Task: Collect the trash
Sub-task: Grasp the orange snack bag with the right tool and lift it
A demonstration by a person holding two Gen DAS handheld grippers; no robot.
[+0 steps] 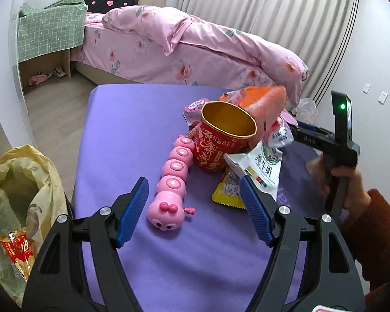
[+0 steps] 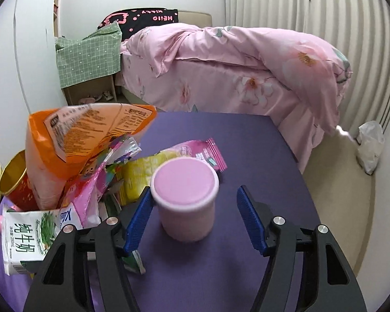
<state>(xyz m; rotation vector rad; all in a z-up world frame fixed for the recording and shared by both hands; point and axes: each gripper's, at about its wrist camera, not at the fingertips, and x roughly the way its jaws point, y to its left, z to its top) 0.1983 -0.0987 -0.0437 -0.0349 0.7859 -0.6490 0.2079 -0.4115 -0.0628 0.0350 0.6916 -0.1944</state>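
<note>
A pile of trash lies on the purple table (image 1: 122, 135): a red paper cup (image 1: 221, 140), a white milk carton (image 1: 262, 166), a yellow wrapper (image 1: 227, 192) and an orange bag (image 1: 262, 104). My left gripper (image 1: 193, 180) is open above the table, with a pink caterpillar toy (image 1: 173, 182) just ahead between its fingers. My right gripper (image 2: 195, 189) is open around a pink lidded tub (image 2: 186, 200). The left pad is close to the tub and the right pad stands apart. The orange bag (image 2: 78, 135), milk carton (image 2: 26, 236) and wrappers (image 2: 137, 176) lie to its left.
A yellow trash bag (image 1: 20, 182) hangs open at the table's left edge with a red wrapper (image 1: 15, 252) inside. A bed with a pink duvet (image 2: 234, 59) stands behind the table. A white plastic bag (image 2: 369, 145) lies on the floor at right.
</note>
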